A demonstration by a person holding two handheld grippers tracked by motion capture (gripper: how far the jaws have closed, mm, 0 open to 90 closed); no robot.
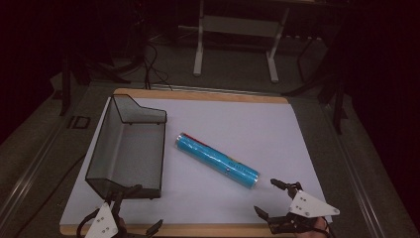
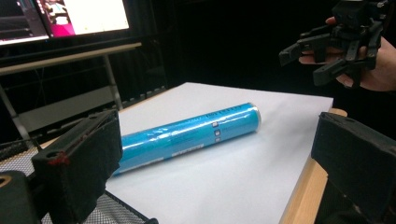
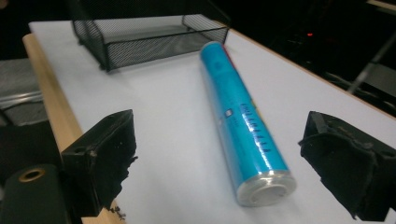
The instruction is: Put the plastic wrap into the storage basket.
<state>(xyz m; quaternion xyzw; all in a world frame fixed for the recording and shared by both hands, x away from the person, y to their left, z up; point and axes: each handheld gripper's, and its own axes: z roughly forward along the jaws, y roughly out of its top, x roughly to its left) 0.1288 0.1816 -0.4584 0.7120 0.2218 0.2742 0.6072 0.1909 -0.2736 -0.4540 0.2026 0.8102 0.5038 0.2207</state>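
- At the near edge of the table, the left gripper [image 1: 130, 210] hangs over the wooden border by the mesh tray's near corner, jaws spread wide and holding nothing.
- Across the same edge, the right gripper [image 1: 270, 198] hovers at the near right corner of the white sheet [image 1: 277, 134], jaws also wide apart and empty; a hand [image 2: 373, 70] grips it from behind in the left gripper view.
- Just beyond the right gripper, the blue tube [image 1: 216, 159] lies flat on the sheet, untouched, running diagonally from mid-table toward the near right, its silver end cap [image 3: 266, 189] facing that gripper.
- Left of the tube and apart from it, the black mesh tray [image 1: 101, 148] sits empty along the sheet's left side, its taller wall at the far end.
- Farther back, a white desk frame [image 1: 235, 44] stands on the dim floor.
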